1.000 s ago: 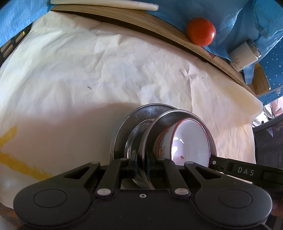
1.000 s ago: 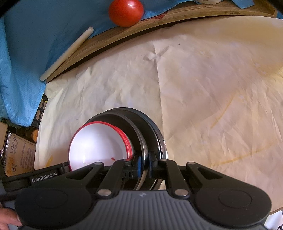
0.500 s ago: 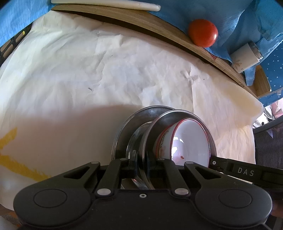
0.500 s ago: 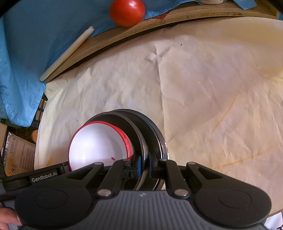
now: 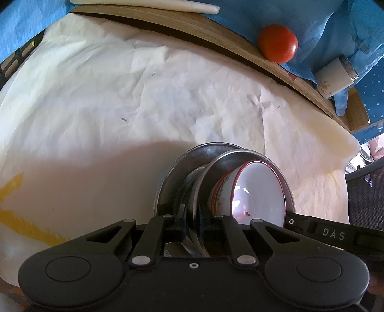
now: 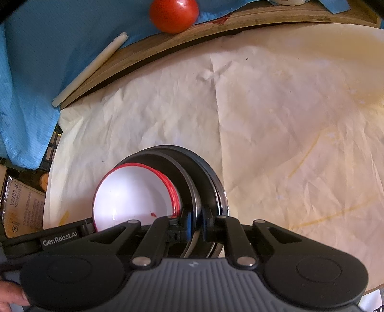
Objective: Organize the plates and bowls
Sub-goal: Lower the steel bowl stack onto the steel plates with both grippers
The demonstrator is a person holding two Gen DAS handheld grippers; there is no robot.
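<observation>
1. Currently left gripper (image 5: pixel 192 219) is clamped on the rim of two nested steel plates (image 5: pixel 172 175).
2. Right gripper (image 6: pixel 197 224) pinches the opposite rim.
3. One glossy white bowl (image 6: pixel 134 194), red-rimmed, sits in the plates.
4. Stack is above the creased paper on the desk (image 6: pixel 288 108).
5. One round red tomato (image 6: pixel 174 14) lies far off.

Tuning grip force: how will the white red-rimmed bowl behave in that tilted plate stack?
The bowl looks glazed and sits loose in the steel plates, held by neither gripper, so it would probably slide if tilted further. Likely brittle; a fall could chip it. The plates look stiff, so the left gripper and right gripper shouldn't flex them.
</observation>
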